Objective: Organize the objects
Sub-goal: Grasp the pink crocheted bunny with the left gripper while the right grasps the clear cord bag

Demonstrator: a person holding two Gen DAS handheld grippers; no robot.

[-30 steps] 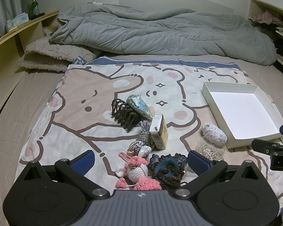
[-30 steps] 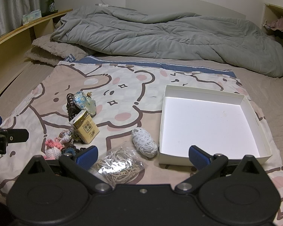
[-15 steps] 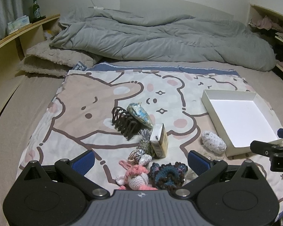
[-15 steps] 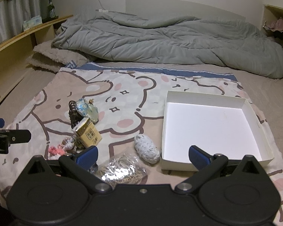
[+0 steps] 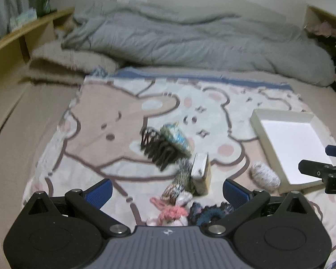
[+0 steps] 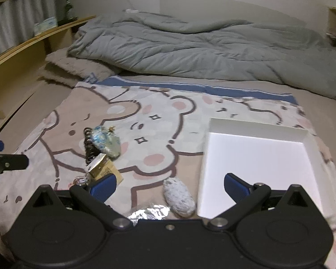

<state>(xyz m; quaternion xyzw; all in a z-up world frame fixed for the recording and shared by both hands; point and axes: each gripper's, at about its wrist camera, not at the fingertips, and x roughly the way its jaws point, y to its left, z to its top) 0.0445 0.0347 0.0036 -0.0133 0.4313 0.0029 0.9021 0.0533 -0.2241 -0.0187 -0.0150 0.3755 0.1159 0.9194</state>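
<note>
Both grippers hover above the bed, fingers spread wide and holding nothing: the left gripper (image 5: 167,190) over the near clutter, the right gripper (image 6: 169,185) near the white box (image 6: 255,127). On the bear-print blanket (image 6: 159,121), the dark hair claw (image 5: 158,149), a yellow carton (image 5: 201,172) and a white yarn ball (image 6: 178,196) lie left of the box, which holds nothing.

The left wrist view is motion-blurred. The pink crochet doll (image 5: 168,214) at 6 o'clock is half hidden behind the left tool's body. In the right wrist view the crinkly plastic bag (image 6: 149,213) is mostly covered likewise.
</note>
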